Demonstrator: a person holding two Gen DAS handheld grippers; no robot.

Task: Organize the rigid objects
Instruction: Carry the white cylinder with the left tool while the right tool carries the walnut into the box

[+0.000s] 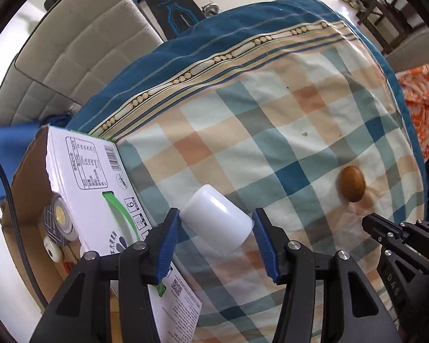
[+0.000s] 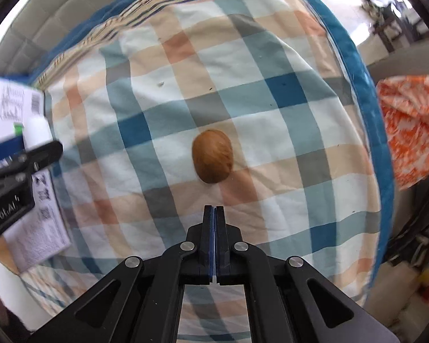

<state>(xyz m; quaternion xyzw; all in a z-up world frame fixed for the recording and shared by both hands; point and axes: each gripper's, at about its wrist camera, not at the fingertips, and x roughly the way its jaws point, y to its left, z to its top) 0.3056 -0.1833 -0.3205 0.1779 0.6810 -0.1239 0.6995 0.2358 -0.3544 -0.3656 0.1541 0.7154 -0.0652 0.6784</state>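
Observation:
My left gripper (image 1: 216,223) is shut on a white plastic cylinder (image 1: 218,224), held tilted above the checked cloth beside the cardboard box (image 1: 80,171). The box stands at the left, open, with several small items inside, among them a round puck light (image 1: 60,218). A brown wooden egg-shaped piece (image 1: 352,183) lies on the cloth to the right. In the right wrist view it (image 2: 212,156) lies straight ahead of my right gripper (image 2: 214,210), which is shut and empty, a short way behind it. The right gripper also shows at the left view's lower right (image 1: 370,223).
A checked cloth (image 2: 243,91) with a blue border covers the table. A padded white sofa (image 1: 80,43) stands behind on the left. An orange patterned fabric (image 2: 411,125) lies off the table's right edge. The left gripper (image 2: 47,150) shows at the right view's left edge.

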